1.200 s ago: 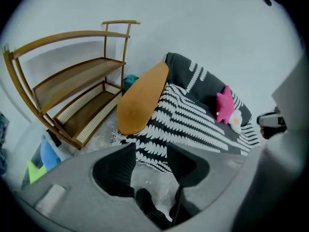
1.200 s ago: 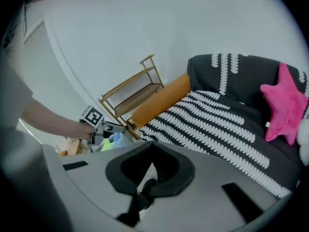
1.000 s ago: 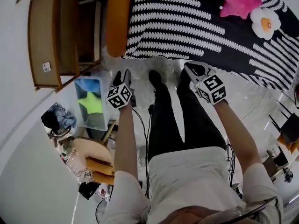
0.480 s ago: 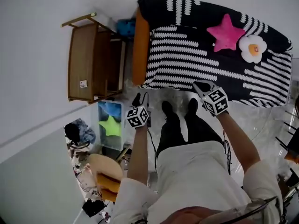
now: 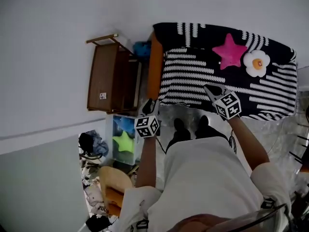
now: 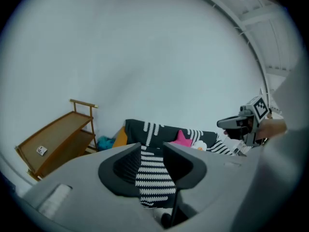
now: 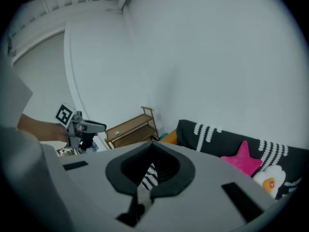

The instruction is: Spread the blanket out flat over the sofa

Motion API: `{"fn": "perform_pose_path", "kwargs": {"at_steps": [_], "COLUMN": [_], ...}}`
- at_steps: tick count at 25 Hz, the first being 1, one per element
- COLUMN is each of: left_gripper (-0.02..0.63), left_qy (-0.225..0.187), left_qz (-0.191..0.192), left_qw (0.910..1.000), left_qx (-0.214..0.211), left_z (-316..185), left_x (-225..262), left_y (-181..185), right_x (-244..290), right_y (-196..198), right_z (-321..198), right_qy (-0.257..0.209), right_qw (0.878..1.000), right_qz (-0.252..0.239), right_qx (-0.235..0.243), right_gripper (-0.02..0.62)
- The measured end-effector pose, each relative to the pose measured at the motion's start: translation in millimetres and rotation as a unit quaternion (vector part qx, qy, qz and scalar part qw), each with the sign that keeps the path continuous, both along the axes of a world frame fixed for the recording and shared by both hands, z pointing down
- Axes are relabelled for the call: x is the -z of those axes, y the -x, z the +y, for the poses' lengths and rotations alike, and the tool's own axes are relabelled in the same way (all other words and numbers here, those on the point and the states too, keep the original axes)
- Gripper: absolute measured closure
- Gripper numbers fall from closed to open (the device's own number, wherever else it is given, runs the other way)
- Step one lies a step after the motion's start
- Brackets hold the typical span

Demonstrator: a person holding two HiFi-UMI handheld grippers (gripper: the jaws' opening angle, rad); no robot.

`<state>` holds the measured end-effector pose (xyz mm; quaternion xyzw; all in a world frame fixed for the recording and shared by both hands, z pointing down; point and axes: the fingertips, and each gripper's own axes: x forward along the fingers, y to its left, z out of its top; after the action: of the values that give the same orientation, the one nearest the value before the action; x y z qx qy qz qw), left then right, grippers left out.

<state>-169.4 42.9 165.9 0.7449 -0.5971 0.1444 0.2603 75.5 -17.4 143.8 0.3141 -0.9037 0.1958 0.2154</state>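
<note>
The black blanket with white stripes (image 5: 203, 79) lies spread over the sofa (image 5: 155, 66), covering seat and back. A pink star cushion (image 5: 230, 52) and a white egg-shaped cushion (image 5: 256, 62) rest on it. My left gripper (image 5: 150, 105) hangs in the air in front of the sofa's left corner. Its jaws are closing, and only the distant blanket (image 6: 153, 170) shows through the gap. My right gripper (image 5: 213, 89) hovers before the sofa's front edge, its jaw tips together and holding nothing. Each gripper shows in the other's view: left gripper (image 7: 91, 126), right gripper (image 6: 231, 123).
A wooden shelf unit (image 5: 108, 76) stands left of the sofa. A clear bin (image 5: 123, 137) with a green star toy sits on the floor by my left arm. Clutter (image 5: 91, 144) and a round wooden stool (image 5: 112, 182) are at lower left. My legs stand close to the sofa front.
The view has drawn back from the sofa, so the whole blanket now shows. Both grippers have come away from the sofa's front edge and sit farther from it.
</note>
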Motion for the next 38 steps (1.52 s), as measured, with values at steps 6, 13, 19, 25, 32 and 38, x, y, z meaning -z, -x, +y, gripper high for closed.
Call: {"fn": "perform_pose_path", "kwargs": {"at_steps": [6,13,19,25,32,38], "left_gripper": [0.496,0.549,0.566,0.586,0.588,0.588], "left_qy": [-0.045,-0.074,-0.091,-0.1,-0.11,-0.111], "left_qz": [-0.001,0.004,0.004,0.007,0.011,0.017], "left_qw": [0.9987,0.9965,0.9944,0.9922,0.9895,0.989], "left_qx": [-0.024,-0.038,-0.054,-0.075,-0.092,-0.096], "left_z": [4.5,11.8,15.8,18.1,14.5,17.2], "left_x": [64.0,115.5,145.2,163.7,173.7,172.5], "left_y": [-18.7,-35.7,-41.1,-44.8,-53.0,-58.1], "right_x": [66.0,111.1,141.2,164.2,172.6,172.8], "right_y": [-16.5,-34.4,-41.4,-44.2,-46.2,-49.3], "right_z": [7.9,27.4,38.5,42.2,42.6,46.6], "right_qy": [-0.048,-0.075,-0.094,-0.114,-0.128,-0.13], "right_qw": [0.998,0.995,0.993,0.991,0.989,0.989], "right_qz": [-0.03,-0.052,-0.062,-0.066,-0.063,-0.065], "right_qx": [-0.017,-0.031,-0.033,-0.033,-0.035,-0.041], "right_gripper": [0.597,0.597,0.597,0.597,0.597,0.597]}}
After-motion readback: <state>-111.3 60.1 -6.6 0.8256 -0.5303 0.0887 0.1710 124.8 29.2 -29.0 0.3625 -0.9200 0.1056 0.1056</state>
